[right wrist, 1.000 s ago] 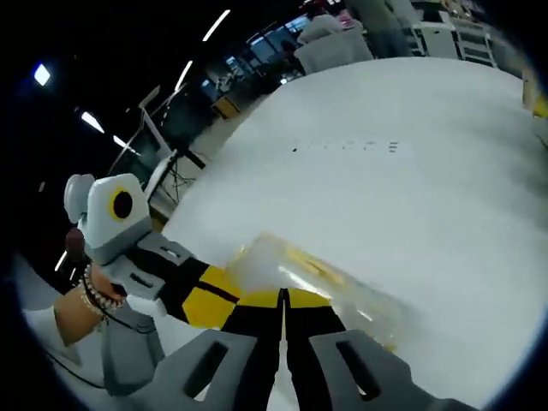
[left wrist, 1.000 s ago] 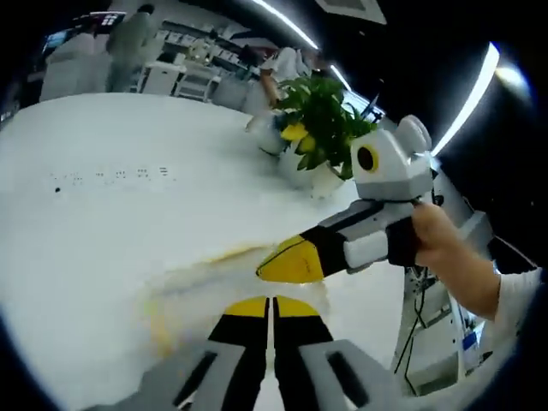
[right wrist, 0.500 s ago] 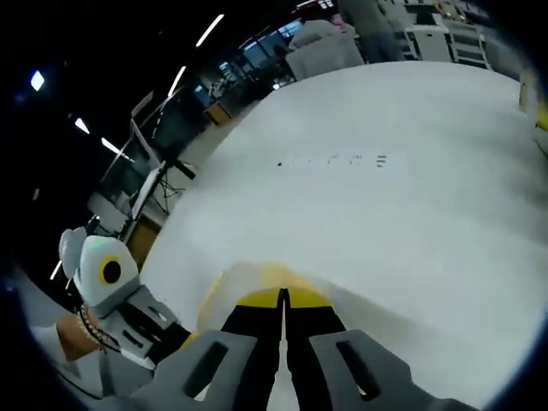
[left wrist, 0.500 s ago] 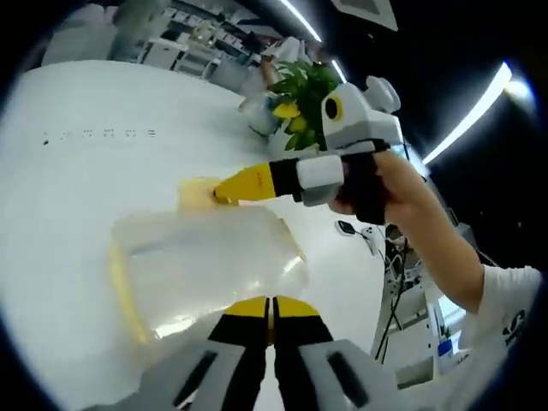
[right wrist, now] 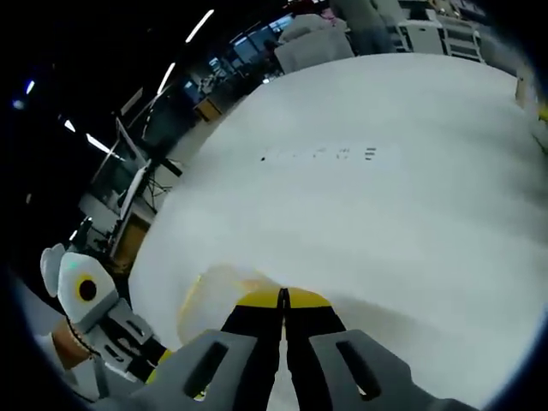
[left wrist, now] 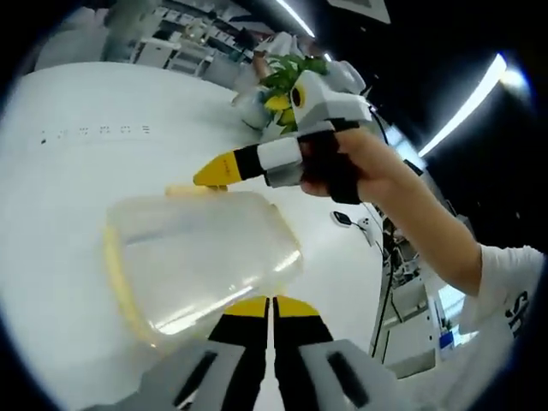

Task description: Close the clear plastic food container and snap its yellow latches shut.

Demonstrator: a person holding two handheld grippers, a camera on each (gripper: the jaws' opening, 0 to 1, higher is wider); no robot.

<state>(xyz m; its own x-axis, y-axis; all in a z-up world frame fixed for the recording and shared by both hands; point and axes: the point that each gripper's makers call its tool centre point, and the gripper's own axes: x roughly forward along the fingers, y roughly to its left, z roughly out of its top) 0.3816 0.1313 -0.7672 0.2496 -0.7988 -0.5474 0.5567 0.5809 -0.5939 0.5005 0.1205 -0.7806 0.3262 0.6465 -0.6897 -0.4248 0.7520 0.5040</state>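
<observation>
The clear container (left wrist: 201, 257) rests on the white table (left wrist: 77, 171), lid down. The left gripper (left wrist: 271, 310), jaws together and empty, sits at its near edge. The right gripper (left wrist: 205, 175), jaws together and empty, touches its far yellow latch (left wrist: 184, 190).

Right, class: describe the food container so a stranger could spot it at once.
Start at the white table. The container lies near its edge, just ahead of the left gripper. It is clear plastic with yellow trim, unlike the leafy plant behind.
</observation>
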